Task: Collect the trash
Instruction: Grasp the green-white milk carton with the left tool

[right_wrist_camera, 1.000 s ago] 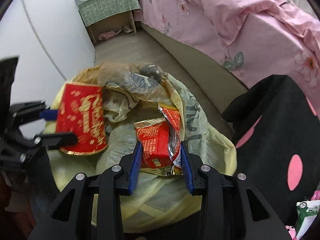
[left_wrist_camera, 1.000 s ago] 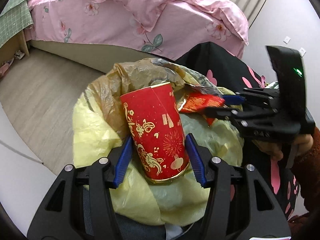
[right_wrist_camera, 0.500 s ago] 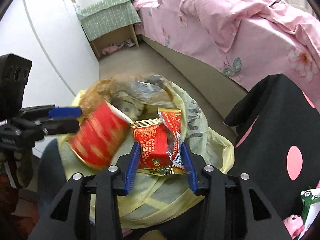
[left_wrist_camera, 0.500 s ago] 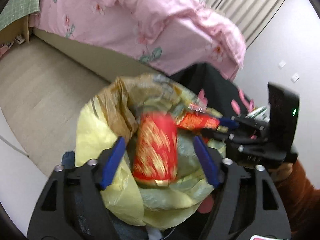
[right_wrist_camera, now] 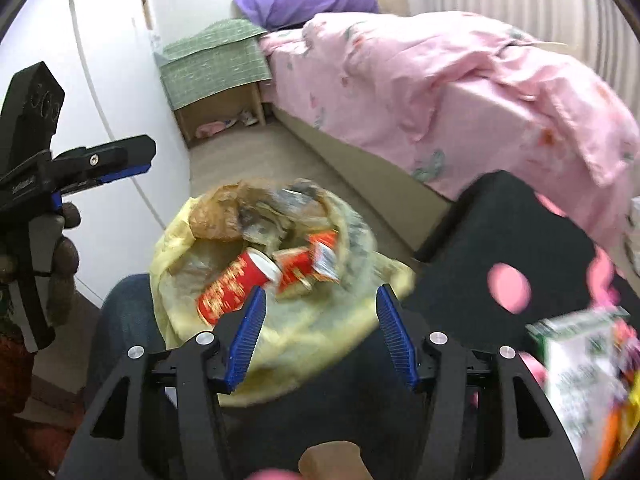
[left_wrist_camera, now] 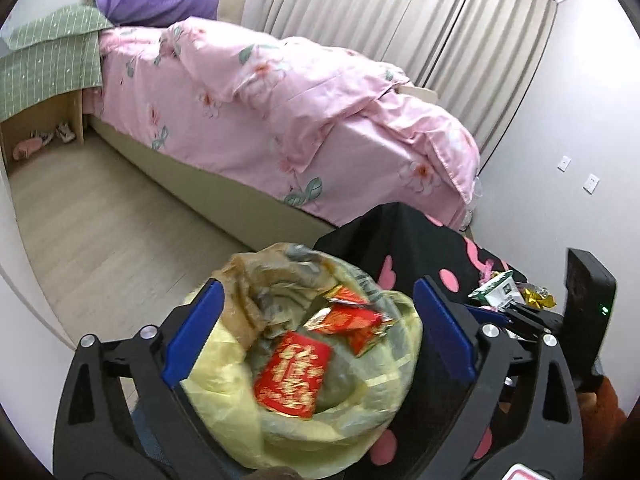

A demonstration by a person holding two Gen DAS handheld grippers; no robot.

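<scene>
A yellow trash bag (left_wrist_camera: 224, 392) stands open below both grippers, also in the right wrist view (right_wrist_camera: 176, 248). A red paper cup (left_wrist_camera: 294, 374) lies on its side inside it (right_wrist_camera: 234, 284). A red snack wrapper (left_wrist_camera: 348, 322) lies beside the cup in the bag (right_wrist_camera: 304, 266). My left gripper (left_wrist_camera: 316, 336) is open and empty above the bag. My right gripper (right_wrist_camera: 320, 332) is open and empty above the bag's near rim. The left gripper (right_wrist_camera: 100, 160) shows at the left of the right wrist view.
A bed with a pink quilt (left_wrist_camera: 304, 104) runs along the back. A black cloth with pink spots (right_wrist_camera: 508, 240) covers a surface at the right, with a green-and-white carton (right_wrist_camera: 580, 376) and more wrappers (left_wrist_camera: 538, 296) on it. A wooden nightstand (right_wrist_camera: 220, 80) stands far left.
Both grippers opened and rose. The red cup dropped from the left gripper and the red wrapper from the right gripper; both now lie in the bag.
</scene>
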